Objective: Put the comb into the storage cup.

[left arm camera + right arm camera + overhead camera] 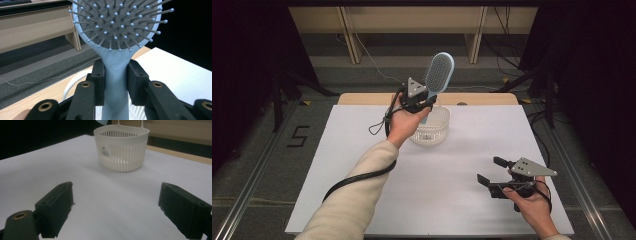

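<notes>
While the left gripper [428,104] is raised above the far middle of the table [362,200], its jaws are clamped on the handle of a light blue hairbrush [439,73]. In the left gripper view the two black pads [98,82] press against either side of the handle just below the brush head, one on each flank, with no gap visible. The hairbrush [117,32] stands roughly upright, head uppermost and tilted slightly to the right in the high view, its bristled grey face turned toward the person.

Directly below the held brush sits a white slatted basket [442,117], upright on the white table surface near the far edge. The lower end of the handle reaches down to about the level of the basket's rim; whether it touches the basket cannot be told. In the right gripper view the basket [122,152] carries a small label on its wall.

The right gripper [493,170] rests low over the near right part of the table, well apart from the basket. Its jaws stand wide apart with nothing between them, only bare table surface [112,202] showing in the gap.
</notes>
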